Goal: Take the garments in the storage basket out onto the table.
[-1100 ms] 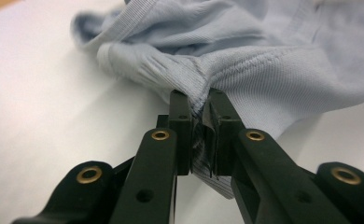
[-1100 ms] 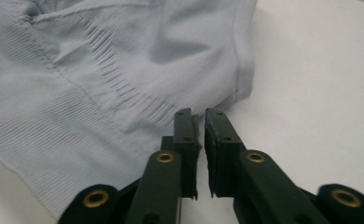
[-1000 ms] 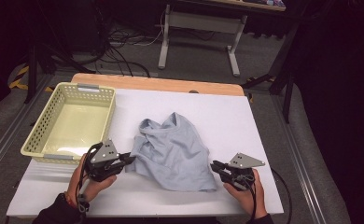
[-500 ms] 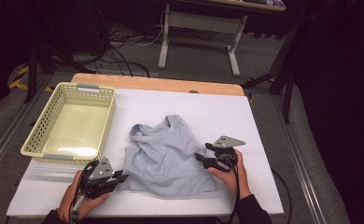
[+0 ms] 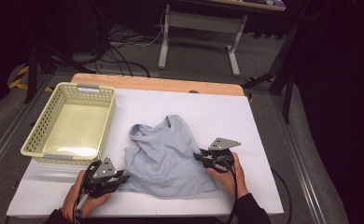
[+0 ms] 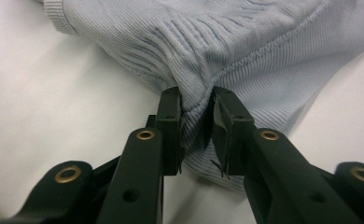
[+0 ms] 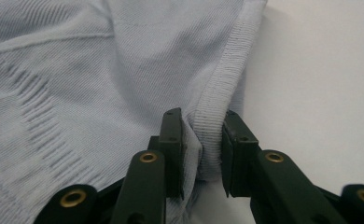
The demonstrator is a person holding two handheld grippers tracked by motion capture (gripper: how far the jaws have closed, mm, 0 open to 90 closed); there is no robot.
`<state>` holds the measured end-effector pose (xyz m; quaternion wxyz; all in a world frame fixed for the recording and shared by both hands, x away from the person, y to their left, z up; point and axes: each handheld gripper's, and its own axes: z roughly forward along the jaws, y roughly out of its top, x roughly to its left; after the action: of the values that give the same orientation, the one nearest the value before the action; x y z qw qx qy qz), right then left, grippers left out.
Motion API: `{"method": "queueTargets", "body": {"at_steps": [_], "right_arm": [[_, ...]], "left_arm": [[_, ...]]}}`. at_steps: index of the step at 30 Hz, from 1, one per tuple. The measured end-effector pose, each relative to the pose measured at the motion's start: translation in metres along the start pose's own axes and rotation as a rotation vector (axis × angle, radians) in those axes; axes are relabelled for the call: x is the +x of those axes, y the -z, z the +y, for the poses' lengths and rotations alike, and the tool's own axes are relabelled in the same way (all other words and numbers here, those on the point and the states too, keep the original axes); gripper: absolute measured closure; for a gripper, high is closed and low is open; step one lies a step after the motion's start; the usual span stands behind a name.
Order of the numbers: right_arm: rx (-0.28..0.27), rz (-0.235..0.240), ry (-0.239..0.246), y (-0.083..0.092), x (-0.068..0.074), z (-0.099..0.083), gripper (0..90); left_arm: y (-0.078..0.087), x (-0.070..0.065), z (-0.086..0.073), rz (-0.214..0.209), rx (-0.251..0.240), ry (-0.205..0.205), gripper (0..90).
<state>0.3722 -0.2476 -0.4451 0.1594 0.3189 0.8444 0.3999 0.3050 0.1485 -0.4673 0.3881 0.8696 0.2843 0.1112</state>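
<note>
The light blue top (image 5: 167,158) lies rumpled on the white table (image 5: 245,121) near its front edge, and both grippers are pinching it: the left gripper (image 6: 196,119), jaws just easing apart, clasps a bunched fold at the lower left corner, while the right gripper (image 7: 202,135), jaws just closing in, nips the ribbed hem on the right side. The step looks like spreading the garment flat, so the next move probably calls for drawing the two corners apart; bare table lies behind and to the right, while the yellow basket (image 5: 35,140) crowds the left

Pale blue ribbed top (image 5: 168,156), yellow basket (image 5: 40,140), white table (image 5: 227,112).
</note>
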Motion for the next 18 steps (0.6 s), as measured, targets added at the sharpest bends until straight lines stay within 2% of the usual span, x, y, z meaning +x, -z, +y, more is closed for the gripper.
{"method": "queueTargets", "body": {"at_steps": [3,5,11,18], "right_arm": [[-0.028,-0.026,0.023,0.006,0.003,0.001,76.6],[-0.055,-0.058,0.03,0.013,0.005,0.003,78.3],[-0.141,-0.15,0.025,0.041,0.006,0.004,79.6],[-0.138,-0.204,0.018,0.06,0.009,-0.008,79.6]], "left_arm": [[0.0,0.0,0.0,0.01,-0.005,-0.006,68.9],[0.0,-0.001,0.001,0.0,-0.013,-0.01,67.1],[0.001,-0.006,0.004,-0.018,-0.054,-0.032,58.0],[0.003,-0.01,0.006,-0.022,-0.076,-0.044,51.9]]}}
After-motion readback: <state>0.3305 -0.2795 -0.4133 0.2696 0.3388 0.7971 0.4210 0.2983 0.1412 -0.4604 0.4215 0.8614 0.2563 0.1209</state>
